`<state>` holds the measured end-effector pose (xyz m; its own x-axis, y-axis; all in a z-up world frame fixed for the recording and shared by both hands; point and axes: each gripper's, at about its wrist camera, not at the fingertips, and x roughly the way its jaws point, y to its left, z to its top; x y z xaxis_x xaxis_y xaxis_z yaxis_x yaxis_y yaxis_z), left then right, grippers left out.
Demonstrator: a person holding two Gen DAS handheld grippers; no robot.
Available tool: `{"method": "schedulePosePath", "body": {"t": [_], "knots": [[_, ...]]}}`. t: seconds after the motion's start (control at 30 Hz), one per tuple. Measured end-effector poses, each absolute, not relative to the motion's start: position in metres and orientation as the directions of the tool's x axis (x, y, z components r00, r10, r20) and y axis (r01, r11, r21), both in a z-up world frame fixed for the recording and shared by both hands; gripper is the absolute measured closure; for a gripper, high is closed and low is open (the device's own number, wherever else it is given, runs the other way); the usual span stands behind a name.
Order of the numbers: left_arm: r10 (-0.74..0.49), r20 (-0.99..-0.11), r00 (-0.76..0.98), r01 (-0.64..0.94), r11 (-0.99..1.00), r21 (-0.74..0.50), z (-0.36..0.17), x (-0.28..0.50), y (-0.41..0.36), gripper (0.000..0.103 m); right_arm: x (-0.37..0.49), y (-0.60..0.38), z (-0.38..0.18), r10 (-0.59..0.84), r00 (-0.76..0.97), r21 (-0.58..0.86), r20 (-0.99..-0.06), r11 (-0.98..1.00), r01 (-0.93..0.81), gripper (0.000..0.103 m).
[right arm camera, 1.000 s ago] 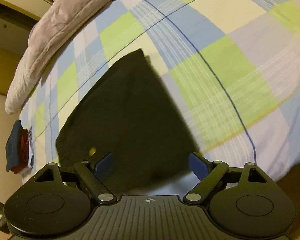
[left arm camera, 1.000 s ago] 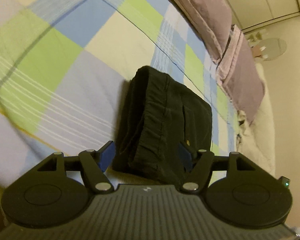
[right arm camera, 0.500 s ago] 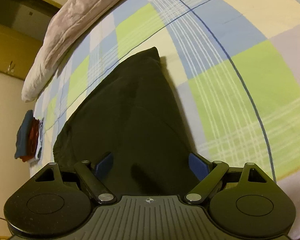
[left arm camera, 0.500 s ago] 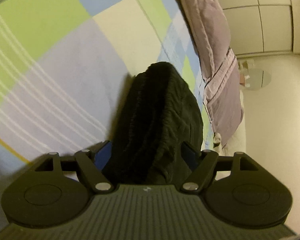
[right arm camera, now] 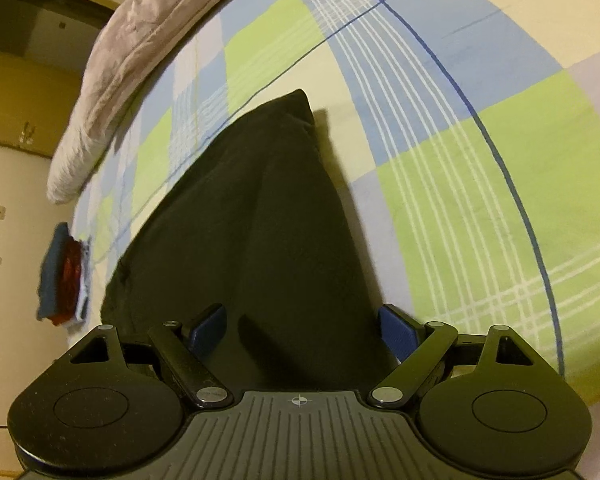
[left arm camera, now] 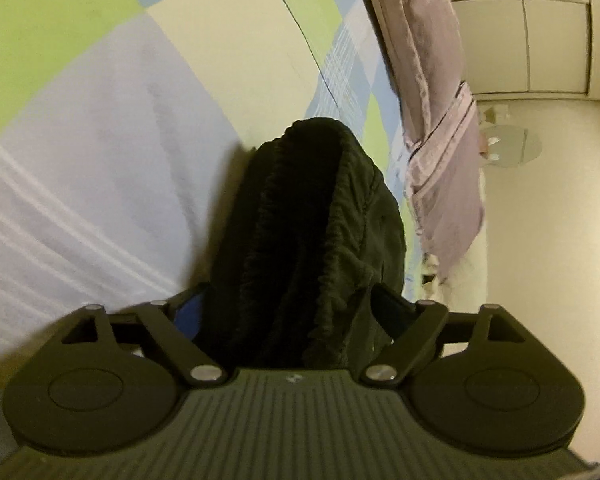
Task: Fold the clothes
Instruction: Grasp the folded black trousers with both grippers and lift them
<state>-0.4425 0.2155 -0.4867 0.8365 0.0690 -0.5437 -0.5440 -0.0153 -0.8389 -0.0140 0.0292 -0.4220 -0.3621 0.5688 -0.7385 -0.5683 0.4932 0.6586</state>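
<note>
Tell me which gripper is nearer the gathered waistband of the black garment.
Left. The left gripper has the gathered waistband bunched between its opening jaws. The right gripper straddles a smooth part of the black garment; no waistband shows in its view.

A checked bedsheet (left arm camera: 100,128) in green, blue, cream and lilac squares fills most of both views. A crumpled mauve blanket (left arm camera: 428,92) runs down the upper right of the left view. White cupboard doors (left arm camera: 540,40) stand behind it. A small pile of blue and red cloth (right arm camera: 62,276) lies at the right view's left edge.
</note>
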Motion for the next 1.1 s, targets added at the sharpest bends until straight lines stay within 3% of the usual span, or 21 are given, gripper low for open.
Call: {"method": "schedulePosePath", "body": {"t": [0.17, 0.27, 0.73, 0.77, 0.8, 0.87, 0.9, 1.1], "knots": [[0.047, -0.609, 0.792, -0.609, 0.119, -0.784, -0.475, -0.426, 0.210, 0.026, -0.003, 0.032, -0.425, 0.619, -0.371, 0.706, -0.692, 0.474, -0.527, 0.017], [0.054, -0.546, 0.836, -0.547, 0.016, -0.837, -0.492, -0.432, 0.216, 0.026, 0.001, 0.032, -0.432, 0.625, -0.408, 0.736, -0.665, 0.456, -0.501, 0.017], [0.061, -0.579, 0.813, -0.582, 0.031, -0.813, -0.480, -0.422, 0.219, 0.042, 0.015, 0.051, -0.458, 0.675, -0.533, 0.852, -0.510, 0.312, -0.421, 0.019], [0.059, -0.580, 0.812, -0.583, 0.034, -0.812, -0.480, -0.421, 0.220, 0.045, 0.014, 0.053, -0.457, 0.660, -0.526, 0.834, -0.537, 0.319, -0.450, 0.035], [0.061, -0.579, 0.813, -0.581, 0.040, -0.813, -0.476, -0.421, 0.220, 0.051, 0.014, 0.055, -0.456, 0.644, -0.519, 0.815, -0.563, 0.326, -0.479, 0.059], [0.065, -0.576, 0.815, -0.579, 0.052, -0.814, -0.467, -0.420, 0.220, 0.056, 0.011, 0.053, -0.449, 0.638, -0.509, 0.802, -0.578, 0.330, -0.497, 0.070], [0.067, -0.575, 0.816, -0.578, 0.057, -0.814, -0.463, -0.420, 0.220, 0.058, 0.010, 0.050, -0.444, 0.643, -0.507, 0.805, -0.574, 0.329, -0.493, 0.075], [0.103, -0.576, 0.811, -0.585, 0.085, -0.807, -0.431, -0.447, 0.218, 0.062, -0.023, 0.041, -0.402, 0.653, -0.471, 0.786, -0.593, 0.345, -0.513, 0.079]]}}
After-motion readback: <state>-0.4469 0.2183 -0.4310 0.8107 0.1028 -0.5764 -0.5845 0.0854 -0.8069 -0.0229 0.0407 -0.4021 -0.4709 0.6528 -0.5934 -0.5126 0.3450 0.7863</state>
